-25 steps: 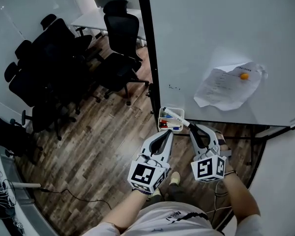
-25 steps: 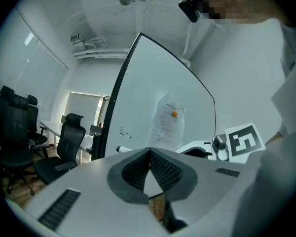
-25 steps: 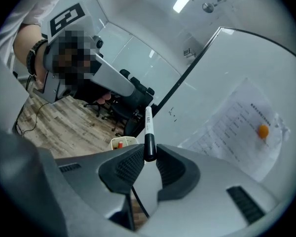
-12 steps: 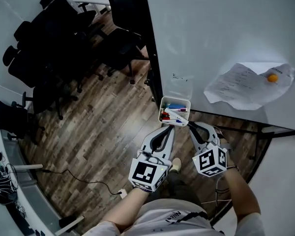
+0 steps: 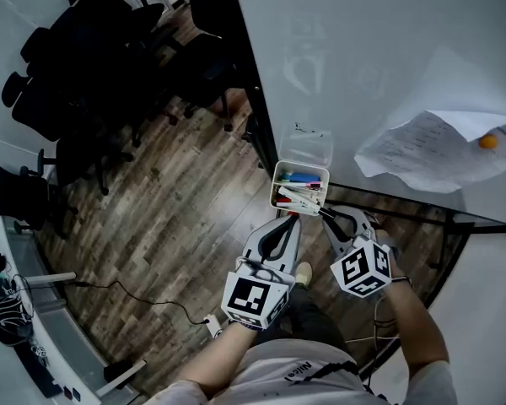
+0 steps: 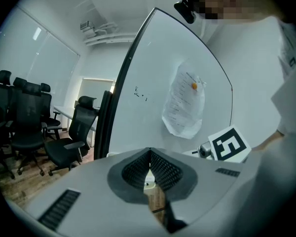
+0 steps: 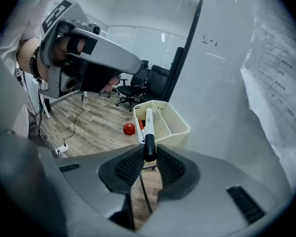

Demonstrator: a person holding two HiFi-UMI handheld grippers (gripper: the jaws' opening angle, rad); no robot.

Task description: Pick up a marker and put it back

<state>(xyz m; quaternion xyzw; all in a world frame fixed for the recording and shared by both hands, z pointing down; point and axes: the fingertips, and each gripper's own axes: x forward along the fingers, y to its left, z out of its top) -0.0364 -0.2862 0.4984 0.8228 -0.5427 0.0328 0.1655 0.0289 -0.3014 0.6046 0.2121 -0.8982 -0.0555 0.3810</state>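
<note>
R hand-held gripper is squeezing the marker by its black end, w/ it pointing lengthwise at the pen box just ahead.

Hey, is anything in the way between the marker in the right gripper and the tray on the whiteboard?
Nothing visible blocks it. The right gripper grips the white marker with a black cap, whose tip points over the open cream plastic tray. Other coloured markers lie inside the tray, but free room shows beside them.

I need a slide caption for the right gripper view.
Right gripper holds a white marker by its black end, pointing at the tray.
</note>
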